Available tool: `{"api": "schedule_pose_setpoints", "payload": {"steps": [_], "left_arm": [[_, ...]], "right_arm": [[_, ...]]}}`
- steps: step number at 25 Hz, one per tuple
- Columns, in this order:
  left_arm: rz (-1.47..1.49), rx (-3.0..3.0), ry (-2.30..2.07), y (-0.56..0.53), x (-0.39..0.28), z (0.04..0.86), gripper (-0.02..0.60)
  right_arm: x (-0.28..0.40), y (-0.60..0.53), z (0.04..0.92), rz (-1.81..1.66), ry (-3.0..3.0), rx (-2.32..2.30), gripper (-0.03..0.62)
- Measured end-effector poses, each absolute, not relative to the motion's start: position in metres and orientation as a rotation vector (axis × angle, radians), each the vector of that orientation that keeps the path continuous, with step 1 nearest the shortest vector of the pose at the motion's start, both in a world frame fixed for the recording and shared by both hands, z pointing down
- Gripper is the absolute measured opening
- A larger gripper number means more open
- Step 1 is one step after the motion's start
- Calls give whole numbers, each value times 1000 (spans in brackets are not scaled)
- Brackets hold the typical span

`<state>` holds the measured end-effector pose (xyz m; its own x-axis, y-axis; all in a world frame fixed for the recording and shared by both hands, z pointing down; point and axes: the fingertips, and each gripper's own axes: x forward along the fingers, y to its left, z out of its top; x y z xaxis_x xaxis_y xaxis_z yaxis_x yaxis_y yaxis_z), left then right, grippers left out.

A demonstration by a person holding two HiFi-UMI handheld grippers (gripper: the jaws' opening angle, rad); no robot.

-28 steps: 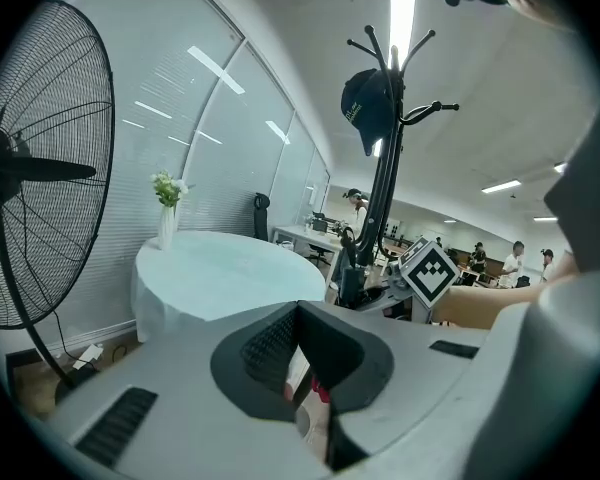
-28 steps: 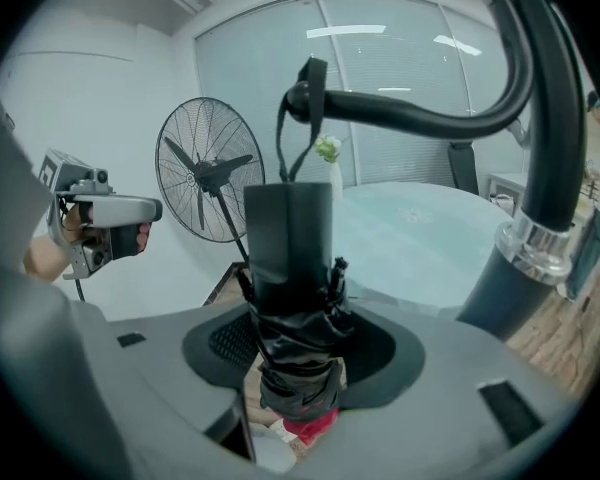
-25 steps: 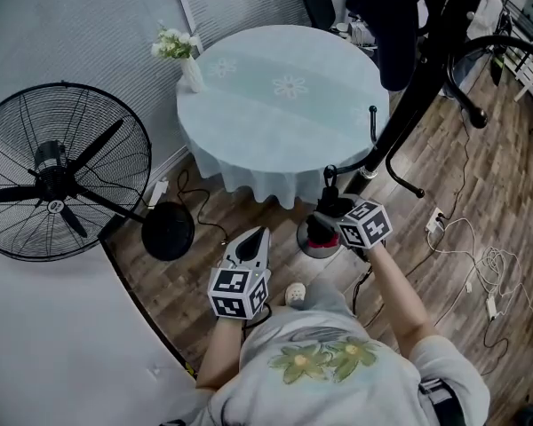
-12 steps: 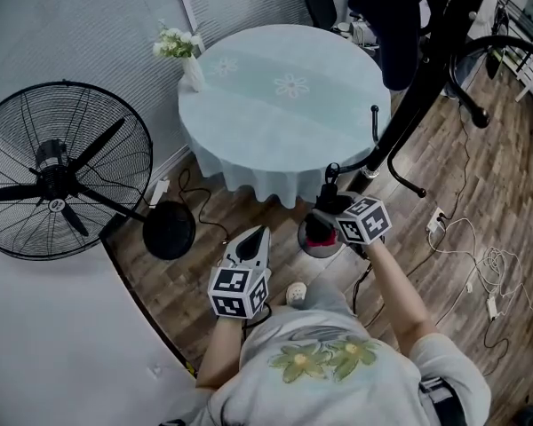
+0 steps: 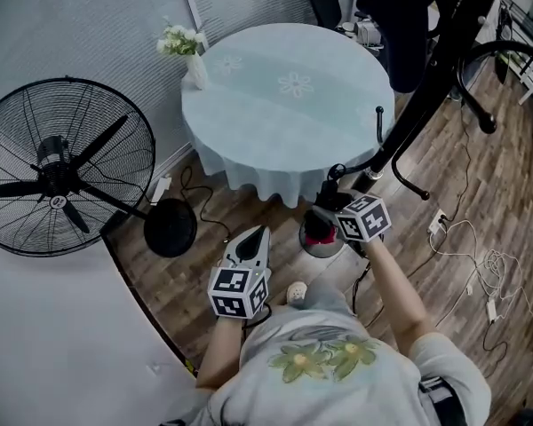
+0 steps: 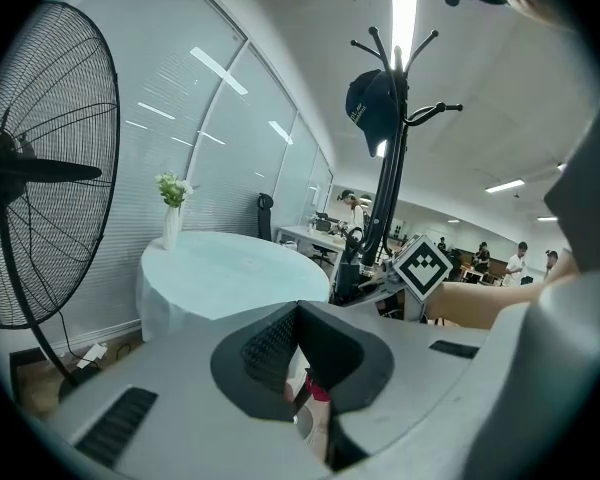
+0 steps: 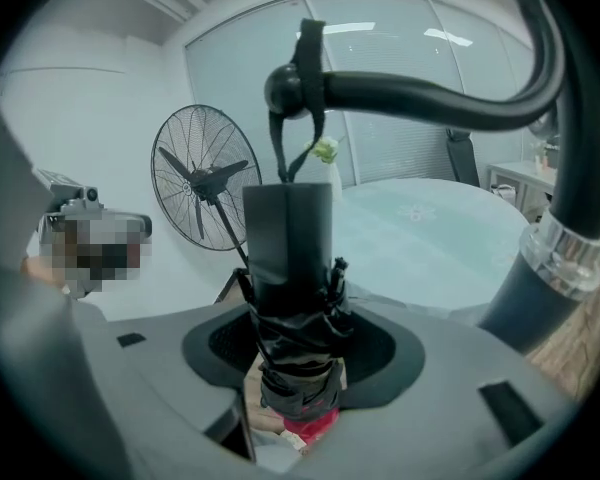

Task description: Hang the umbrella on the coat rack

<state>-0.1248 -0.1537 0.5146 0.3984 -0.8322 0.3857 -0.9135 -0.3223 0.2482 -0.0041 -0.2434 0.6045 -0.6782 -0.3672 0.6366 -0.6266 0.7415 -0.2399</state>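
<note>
1. Beside the foot of the coat rack (image 5: 426,87), on the wooden floor (image 5: 480,185), the right gripper (image 5: 330,208) is closed on a folded black umbrella (image 7: 290,268). Its jaws press on the wrapped canopy just under the handle.
2. Seen from the right gripper view, the umbrella stands upright between the jaws, with its handle reaching up towards a low curved hook (image 7: 430,93) of the rack.
3. The umbrella's strap (image 7: 278,148) rises from the handle to the hook and appears to pass around the arm right behind its ball tip.
4. From the head view that hook (image 5: 351,169) branches off low on the slanted pole, between the pole and the near edge of the round worktop (image 5: 284,105).
5. Nearer the person and to the left, the left gripper (image 5: 256,234) is held above the floor, well apart from the umbrella. Its jaws meet at the tips with nothing between them.
6. A dark garment (image 5: 400,34) hangs high on the rack, and the left gripper view shows a dark cap (image 6: 365,108) on an upper peg.
7. A vase of flowers (image 5: 188,56) stands at the worktop's far left edge, a large standing fan (image 5: 58,171) sits on the floor to the left, and loose cables (image 5: 471,247) lie on the floor at the right.
</note>
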Motion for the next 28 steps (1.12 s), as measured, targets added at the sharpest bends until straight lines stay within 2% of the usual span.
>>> {"api": "schedule_pose_setpoints", "payload": {"steps": [28], "left_arm": [[257,2245,-1487,-170,-126,517,3]], "right_arm": [[19,-267,624,629,-2305,870,218]]}}
